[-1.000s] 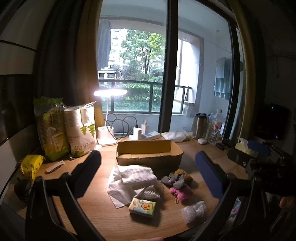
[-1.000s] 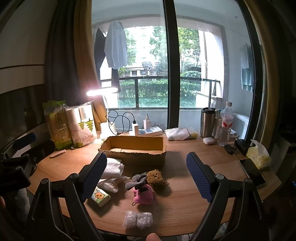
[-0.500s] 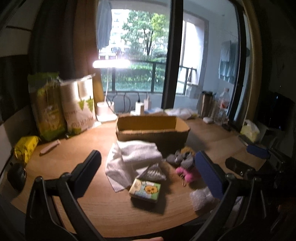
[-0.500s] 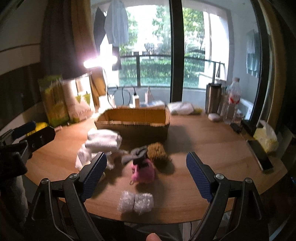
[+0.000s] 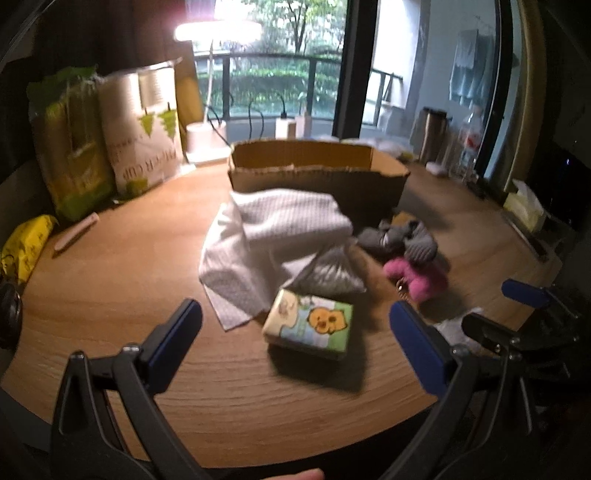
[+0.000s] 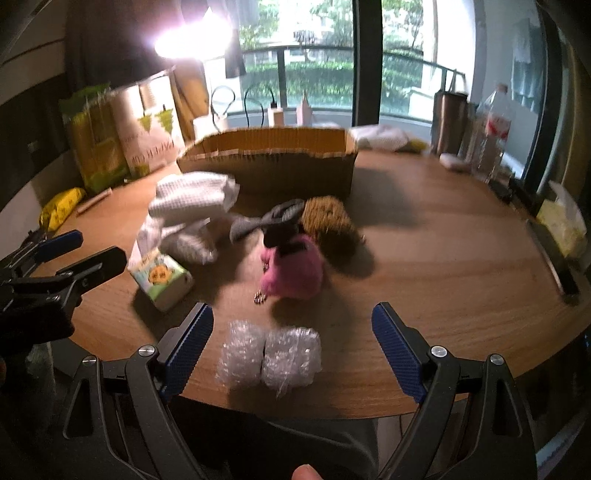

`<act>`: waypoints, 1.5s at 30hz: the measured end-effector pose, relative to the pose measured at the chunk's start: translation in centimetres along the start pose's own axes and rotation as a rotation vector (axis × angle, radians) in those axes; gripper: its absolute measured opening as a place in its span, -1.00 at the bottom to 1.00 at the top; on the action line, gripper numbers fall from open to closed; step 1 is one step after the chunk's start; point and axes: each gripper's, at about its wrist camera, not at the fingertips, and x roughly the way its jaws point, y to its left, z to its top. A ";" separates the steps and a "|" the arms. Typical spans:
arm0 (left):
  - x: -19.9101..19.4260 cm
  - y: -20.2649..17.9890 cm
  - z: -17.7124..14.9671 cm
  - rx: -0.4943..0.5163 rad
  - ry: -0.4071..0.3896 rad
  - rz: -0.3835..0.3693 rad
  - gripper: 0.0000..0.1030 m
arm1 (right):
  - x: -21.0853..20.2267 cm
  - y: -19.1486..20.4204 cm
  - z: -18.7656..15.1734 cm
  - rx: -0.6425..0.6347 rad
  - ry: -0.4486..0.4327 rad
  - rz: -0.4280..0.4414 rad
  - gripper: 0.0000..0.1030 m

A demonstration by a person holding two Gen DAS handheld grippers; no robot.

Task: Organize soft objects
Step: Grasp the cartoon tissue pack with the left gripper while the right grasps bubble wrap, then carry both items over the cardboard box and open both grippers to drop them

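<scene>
Soft things lie on a round wooden table in front of an open cardboard box: a folded white towel, a tissue pack with a cartoon print, a grey mesh pouch, grey socks, a pink plush, a brown plush and two bubble-wrap rolls. My left gripper is open, just short of the tissue pack. My right gripper is open above the bubble wrap. Both are empty.
Bags of paper cups and green packs stand at the back left beside a lit desk lamp. A yellow pack lies at the left edge. A flask, a bottle and a tissue box stand at the right.
Both grippers have moved forward and down toward the table. The left has closed in on the tissue pack, the right on the bubble wrap. Both stay open.
</scene>
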 end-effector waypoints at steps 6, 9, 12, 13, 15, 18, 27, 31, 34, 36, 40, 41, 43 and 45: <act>2.1 -0.5 -0.6 0.042 0.069 0.006 0.99 | 2.2 -0.2 -0.9 0.017 0.072 0.021 0.75; 2.9 -0.4 -0.6 0.047 0.094 0.014 0.99 | 3.5 -0.2 -1.4 0.024 0.115 0.039 0.75; 4.0 -0.4 -0.6 0.061 0.126 0.030 0.98 | 3.9 -0.3 -1.5 0.023 0.124 0.035 0.75; 4.3 -0.4 -0.6 0.066 0.133 0.033 0.98 | 4.0 -0.4 -1.5 0.023 0.127 0.034 0.75; 4.9 -0.5 -0.6 0.078 0.150 0.038 0.97 | 4.3 -0.7 -1.4 0.027 0.131 0.031 0.67; 5.5 -0.9 -0.6 0.107 0.171 0.035 0.97 | 4.7 -1.2 -1.3 0.032 0.134 0.025 0.47; 6.7 -1.9 -0.7 0.163 0.216 0.008 0.33 | 5.0 -1.1 -0.7 0.004 0.123 0.042 -0.22; 6.4 -2.6 -0.6 0.197 0.211 0.000 0.33 | 4.5 -1.1 -0.3 0.000 0.096 0.048 -0.24; 5.6 -2.8 -0.1 0.205 0.197 -0.001 0.33 | 4.1 -1.4 0.0 0.008 0.074 0.052 -0.24; 5.0 -3.1 0.5 0.202 0.174 -0.009 0.33 | 3.8 -1.7 0.4 0.012 0.059 0.052 -0.24; 3.8 -3.7 1.8 0.191 0.124 -0.021 0.33 | 3.4 -2.4 1.2 0.013 0.033 0.055 -0.24; 3.4 -3.9 2.1 0.183 0.106 -0.029 0.33 | 3.3 -2.5 1.4 0.013 0.028 0.055 -0.24; 3.0 -4.1 2.8 0.170 0.083 -0.051 0.33 | 3.1 -2.9 1.9 0.011 0.016 0.055 -0.24; 2.7 -4.3 3.6 0.156 0.062 -0.050 0.33 | 2.9 -3.2 2.5 0.009 0.000 0.053 -0.24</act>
